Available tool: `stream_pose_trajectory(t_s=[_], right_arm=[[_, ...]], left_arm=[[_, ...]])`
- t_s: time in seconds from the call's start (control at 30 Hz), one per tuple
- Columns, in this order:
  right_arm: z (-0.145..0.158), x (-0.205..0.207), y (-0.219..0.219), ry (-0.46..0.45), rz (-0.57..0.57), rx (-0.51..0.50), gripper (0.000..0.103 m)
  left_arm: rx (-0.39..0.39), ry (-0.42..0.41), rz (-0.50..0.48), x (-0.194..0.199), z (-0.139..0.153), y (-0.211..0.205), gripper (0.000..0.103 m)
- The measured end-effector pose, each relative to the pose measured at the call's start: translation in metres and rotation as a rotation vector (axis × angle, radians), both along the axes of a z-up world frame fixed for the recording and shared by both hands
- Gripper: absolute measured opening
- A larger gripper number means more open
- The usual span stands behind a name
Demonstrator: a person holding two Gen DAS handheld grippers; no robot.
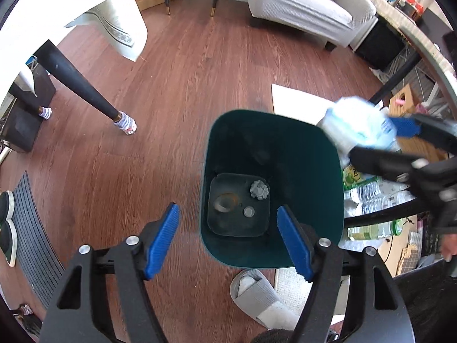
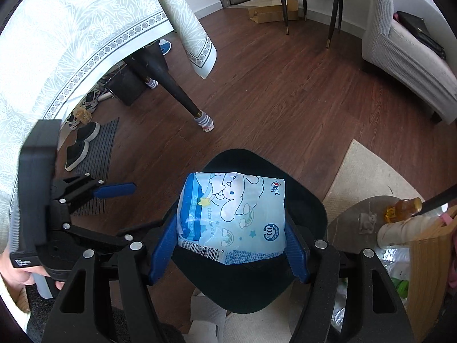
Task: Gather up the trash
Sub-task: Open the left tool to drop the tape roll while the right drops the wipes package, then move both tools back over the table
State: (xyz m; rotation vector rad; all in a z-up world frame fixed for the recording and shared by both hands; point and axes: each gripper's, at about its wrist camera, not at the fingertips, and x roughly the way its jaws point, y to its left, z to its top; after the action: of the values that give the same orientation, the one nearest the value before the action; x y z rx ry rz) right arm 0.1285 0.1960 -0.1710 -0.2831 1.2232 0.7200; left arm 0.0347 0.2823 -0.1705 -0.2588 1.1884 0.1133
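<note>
A dark green trash bin (image 1: pixel 311 200) stands on the wood floor. At its bottom lie a crumpled grey paper ball (image 1: pixel 259 190), a small round cap (image 1: pixel 248 211) and a ring-shaped scrap. My left gripper (image 1: pixel 228 240) hangs open over the bin's near left rim, nothing between its blue pads. My right gripper (image 2: pixel 230 247) is shut on a light blue tissue pack (image 2: pixel 232 217) with a cartoon print, held just above the bin's mouth (image 2: pixel 311 214). In the left wrist view the pack (image 1: pixel 357 123) shows blurred at the bin's far right corner.
A table leg with a striped sock (image 1: pixel 125 123) stands left of the bin under a white tablecloth (image 2: pixel 71 37). Plastic bottles (image 1: pixel 368 197) and clutter crowd a low table to the right. A grey slipper (image 1: pixel 257 294), shoes on a mat (image 2: pixel 82 143), a rug and a sofa (image 1: pixel 308 8) surround.
</note>
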Motion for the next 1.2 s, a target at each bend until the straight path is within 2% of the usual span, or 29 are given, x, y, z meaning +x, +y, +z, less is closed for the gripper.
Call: stream_pose_trajectory(t_s=[0.27,0.4,0.5,0.87,1.0,1.2], right_arm=[[-0.035,0.001,-0.001,0.055,0.007,-0.061,0.069],[-0.047,-0.001,0.0,0.076,0.022,-0.089,0.069],[-0.054,-0.003,0.003,0.082,0.038,-0.109,0.07],[-0.081,-0.01,0.01,0.111,0.078,-0.197,0.076],[-0.077,-0.013,0.008,0.101,0.091,-0.194,0.077],[-0.035,-0.026,0.003,0.052,0.118,-0.104,0.077]], left_arm=[[-0.011,-0.117,0.085,-0.006,0.036,0.01,0.061],[-0.01,-0.199,0.104,-0.006,0.059,0.004,0.054],[-0.011,-0.225,0.116,-0.005,0.07,0.002,0.049],[-0.045,-0.315,0.164,-0.011,0.106,-0.008,0.046],[-0.052,-0.367,0.164,-0.013,0.12,-0.014,0.046],[-0.025,-0.407,0.161,-0.018,0.133,-0.016,0.046]])
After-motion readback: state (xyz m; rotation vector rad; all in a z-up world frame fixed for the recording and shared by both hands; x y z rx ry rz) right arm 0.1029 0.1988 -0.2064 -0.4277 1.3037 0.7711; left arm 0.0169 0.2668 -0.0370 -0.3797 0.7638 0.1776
